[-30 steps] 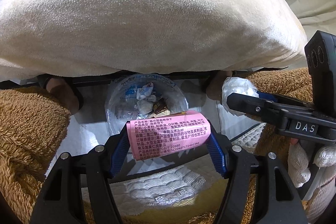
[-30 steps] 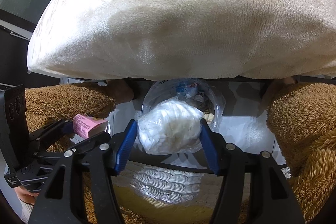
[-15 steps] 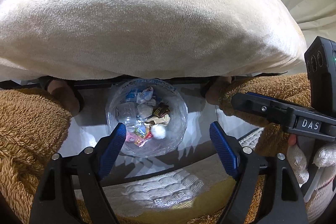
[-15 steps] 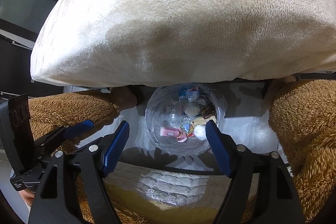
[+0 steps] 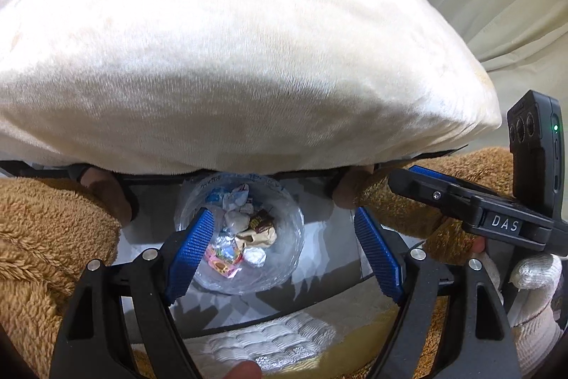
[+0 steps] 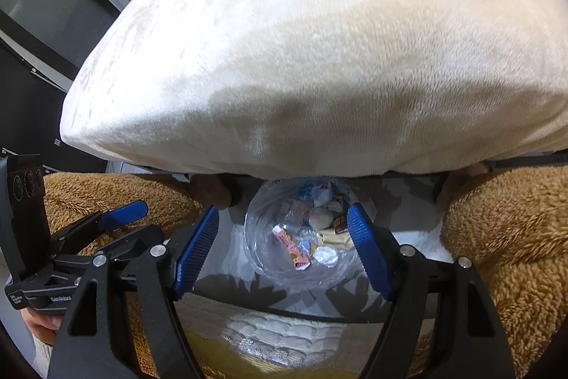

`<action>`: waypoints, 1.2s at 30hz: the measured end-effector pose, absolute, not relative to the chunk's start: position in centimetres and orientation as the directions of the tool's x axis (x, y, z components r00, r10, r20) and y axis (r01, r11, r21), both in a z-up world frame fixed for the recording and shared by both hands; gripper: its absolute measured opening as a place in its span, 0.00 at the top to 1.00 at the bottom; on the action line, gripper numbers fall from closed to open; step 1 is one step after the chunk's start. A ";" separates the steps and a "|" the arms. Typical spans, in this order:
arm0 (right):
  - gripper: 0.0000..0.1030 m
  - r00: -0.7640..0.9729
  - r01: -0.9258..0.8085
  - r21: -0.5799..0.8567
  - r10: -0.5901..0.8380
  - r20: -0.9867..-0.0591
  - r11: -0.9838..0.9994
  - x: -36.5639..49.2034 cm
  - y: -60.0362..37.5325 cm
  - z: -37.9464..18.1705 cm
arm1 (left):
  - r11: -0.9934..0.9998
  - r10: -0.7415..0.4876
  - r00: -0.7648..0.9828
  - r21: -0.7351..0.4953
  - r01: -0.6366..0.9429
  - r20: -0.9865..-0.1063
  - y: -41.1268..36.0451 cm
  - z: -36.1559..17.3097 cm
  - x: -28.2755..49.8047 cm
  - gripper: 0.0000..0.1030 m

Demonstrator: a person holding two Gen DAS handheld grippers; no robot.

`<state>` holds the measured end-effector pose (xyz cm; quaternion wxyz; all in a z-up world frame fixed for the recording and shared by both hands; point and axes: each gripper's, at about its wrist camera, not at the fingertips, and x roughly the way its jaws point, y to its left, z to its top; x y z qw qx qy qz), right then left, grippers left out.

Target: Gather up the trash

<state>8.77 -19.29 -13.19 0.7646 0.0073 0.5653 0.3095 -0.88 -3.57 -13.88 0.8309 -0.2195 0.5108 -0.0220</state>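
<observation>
The left gripper (image 5: 284,251) hangs released, jaws spread wide with nothing between them; the right gripper (image 6: 284,251) is likewise released and empty, its blue pads apart. Below both, at about 12 o'clock from the fingertips, sits the clear bin (image 5: 291,258), lined with a see-through bag; inside lies the trash: a pink wrapper (image 6: 291,249) near 6 o'clock of the pile, a white crumpled wad (image 6: 326,255) at 5 o'clock, a brown snack packet (image 5: 261,223) nearer the middle, paler scraps toward 12 o'clock. In the left view the right gripper (image 5: 472,205) juts in at 3 o'clock; in the right view the left gripper (image 6: 106,229) shows at 9 o'clock. Plush brown fabric (image 5: 46,237) flanks the bin at 9 and 3 o'clock; a large cream cushion (image 5: 230,52) overhangs at 12 o'clock.

Risks, as I judge them: the cushion hides the bin's far rim, so a later drop aimed too far toward 12 o'clock could miss; the light bin could tip if a descending finger clips its rim; the two grippers, close together, could knock each other.
</observation>
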 end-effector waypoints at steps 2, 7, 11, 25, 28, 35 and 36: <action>0.28 0.200 -0.477 0.356 0.494 -0.846 0.803 8.7 -19.5 -12.4 | 0.903 -0.256 0.506 -0.390 -0.178 -0.824 -3.4 -13.2 -1.0 0.22; 0.28 0.284 -0.519 0.322 0.515 -0.809 0.792 8.4 -19.8 -10.3 | 0.912 -0.223 0.590 -0.380 -0.155 -0.776 -2.9 -11.0 -1.5 0.22; 0.28 0.361 -0.548 0.278 0.523 -0.772 0.789 8.2 -20.3 -8.5 | 0.922 -0.178 0.650 -0.356 -0.151 -0.739 -2.3 -9.2 -1.8 0.22; 0.28 0.532 -0.586 0.168 0.533 -0.659 0.793 8.1 -21.0 -4.6 | 0.973 -0.076 0.805 -0.221 -0.070 -0.588 -2.0 -3.9 -1.9 0.22; 0.28 0.577 -0.590 0.127 0.526 -0.625 0.798 7.9 -21.2 -3.8 | 0.979 -0.059 0.826 -0.196 -0.063 -0.560 -1.8 -2.9 -2.1 0.22; 0.28 0.644 -0.592 0.063 0.518 -0.563 0.804 7.4 -21.4 -2.4 | 0.985 -0.035 0.861 -0.163 -0.057 -0.507 -1.7 -1.7 -2.5 0.22; 0.28 0.653 -0.592 0.055 0.518 -0.553 0.804 7.3 -21.5 -2.2 | 0.985 -0.034 0.865 -0.163 -0.056 -0.501 -1.6 -1.6 -2.6 0.21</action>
